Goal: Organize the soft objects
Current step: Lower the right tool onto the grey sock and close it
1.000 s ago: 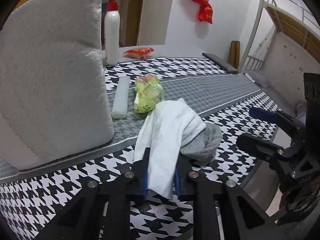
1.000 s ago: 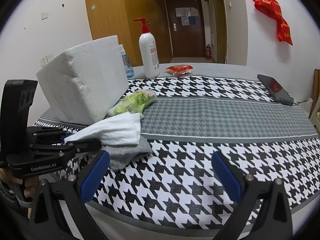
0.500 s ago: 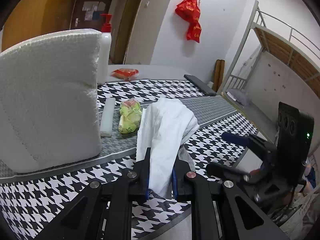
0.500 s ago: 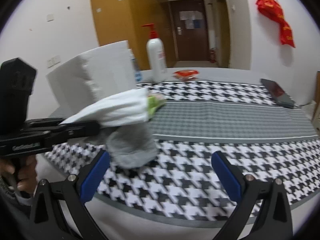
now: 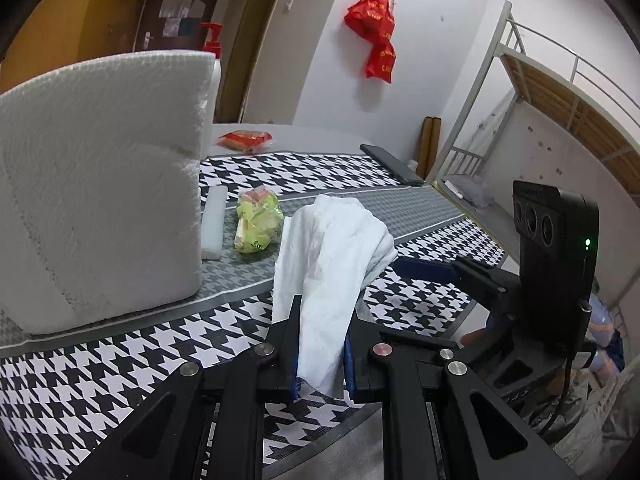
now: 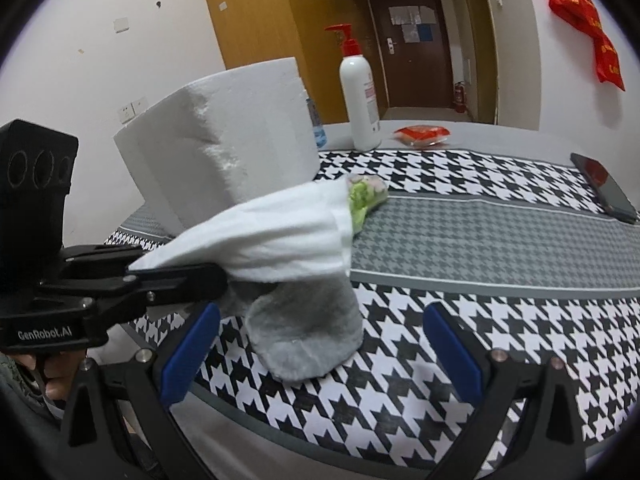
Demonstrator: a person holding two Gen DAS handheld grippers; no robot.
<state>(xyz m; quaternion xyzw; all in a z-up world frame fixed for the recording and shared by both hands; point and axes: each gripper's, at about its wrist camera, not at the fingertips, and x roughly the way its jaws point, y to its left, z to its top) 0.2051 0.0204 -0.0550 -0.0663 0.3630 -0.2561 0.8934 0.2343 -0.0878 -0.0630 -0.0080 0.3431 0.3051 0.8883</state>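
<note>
Up close, a soft white towel with a fuzzy grey underside hangs in loose folds from the left gripper, whose blue pads pinch its edge narrowly above the near edge of the houndstooth tablecloth. Only the grey end touches the cloth. To its right, the right gripper stands wide and holds nothing. Farther left sits a rough white foam block, with a crinkled green packet beside it.
</note>
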